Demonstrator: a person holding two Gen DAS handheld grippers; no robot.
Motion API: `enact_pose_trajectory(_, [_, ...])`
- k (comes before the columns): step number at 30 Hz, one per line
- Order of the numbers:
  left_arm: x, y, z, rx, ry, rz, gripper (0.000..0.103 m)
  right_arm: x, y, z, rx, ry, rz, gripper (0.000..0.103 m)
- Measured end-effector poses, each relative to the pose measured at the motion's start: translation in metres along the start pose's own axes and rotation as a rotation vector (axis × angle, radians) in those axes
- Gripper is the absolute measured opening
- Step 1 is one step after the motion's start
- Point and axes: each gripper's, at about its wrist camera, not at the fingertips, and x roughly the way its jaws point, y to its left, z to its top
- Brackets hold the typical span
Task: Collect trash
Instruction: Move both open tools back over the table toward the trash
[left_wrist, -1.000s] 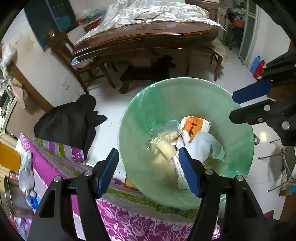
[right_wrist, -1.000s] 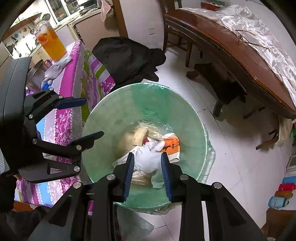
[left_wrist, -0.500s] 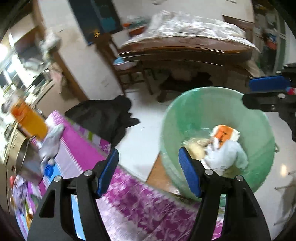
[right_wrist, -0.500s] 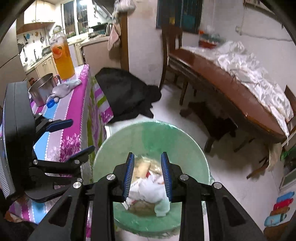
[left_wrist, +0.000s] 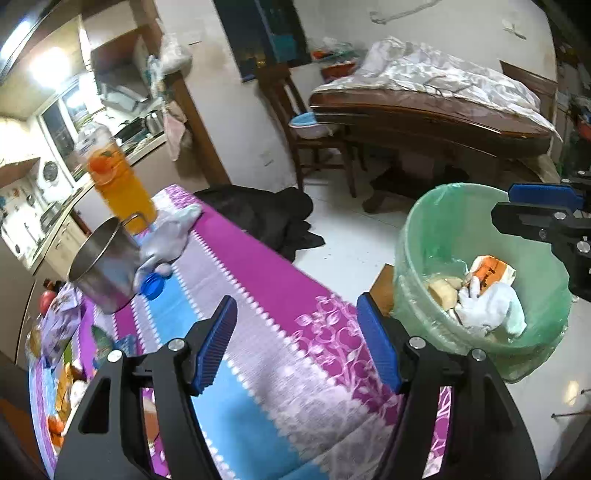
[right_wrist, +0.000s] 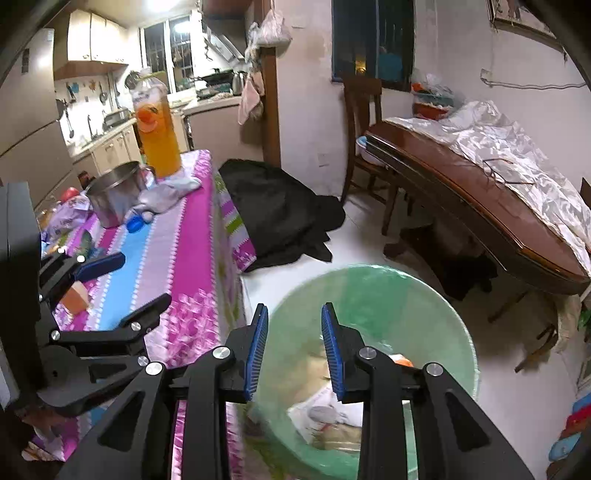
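Looking at the bin (left_wrist: 424, 236) w/ its green liner, you had it on the floor just beside the counter (left_wrist: 280, 295), and it already held trash: a white crumpled cloth or tissue (left_wrist: 487, 306), an orange-and-white packet (left_wrist: 493, 267), a tan scrap (left_wrist: 441, 291). More could have sat underneath; you couldn't tell.

Both tools were empty. Your left tool (left_wrist: 295, 343) was released, jaws wide, nothing btwn them, hanging over the counter's purple-and-blue cloth. Your right tool (right_wrist: 294, 347) stood w/ a narrow gap, nothing pinched, above the bin's near rim.

Step in hand, as I judged it: going for the next piece on the counter. To do it well you needed to pick real trash, not kitchenware. Likely candidates were the blue bottle cap (left_wrist: 152, 286) and the pale crumpled cloth (left_wrist: 168, 236), both touching or just beside the steel pot (left_wrist: 101, 273). For the cap, you wanted pads coming down either side of its rim w/o nudging the pot. The tall bottle of orange drink (left_wrist: 118, 184) stood right behind, so a sweep risked tipping it.

Containers: pot's inside wasn't visible, contents unknown. Bottle looked mostly full. Wrappers and small packets (right_wrist: 68, 218) lay at the counter's far-left end, too blurred to name. A dark garment (left_wrist: 266, 218) lay on the floor past the counter; probably not trash.
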Motion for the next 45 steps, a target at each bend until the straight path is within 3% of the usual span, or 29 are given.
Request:
enact_pose_trajectory(4, [-0.014, 0.019, -0.015, -0.064, -0.020, 0.043, 0.064, -0.007, 0.022, -0.002, 0.008, -0.047, 0.043, 0.031])
enact_pose_trajectory(9, [-0.030, 0.050, -0.042, -0.156, -0.029, 0.119, 0.064, -0.011, 0.050, -0.012, 0.033, -0.086, 0.101, 0.042])
enact_pose_trajectory(13, [-0.044, 0.073, -0.061, -0.210, -0.040, 0.186, 0.064, -0.009, 0.073, -0.020, 0.025, -0.092, 0.144, 0.044])
enact_pose_trajectory(24, [-0.085, 0.140, -0.106, -0.371, -0.046, 0.283, 0.066, -0.007, 0.170, -0.029, -0.080, -0.099, 0.298, 0.053])
enact_pose_trajectory(30, [-0.114, 0.202, -0.132, -0.496, -0.058, 0.362, 0.068, -0.001, 0.224, -0.022, -0.156, -0.086, 0.387, 0.056])
enact_pose_trajectory(35, [-0.130, 0.274, -0.169, -0.665, -0.040, 0.437, 0.071, 0.005, 0.275, -0.012, -0.243, -0.071, 0.474, 0.063])
enact_pose_trajectory(39, [-0.106, 0.313, -0.205, -0.714, 0.059, 0.404, 0.071, 0.006, 0.320, -0.007, -0.349, -0.038, 0.554, 0.075])
enact_pose_trajectory(45, [-0.068, 0.342, -0.236, -0.794, 0.148, 0.349, 0.071, 0.037, 0.391, -0.011, -0.493, 0.099, 0.573, 0.076])
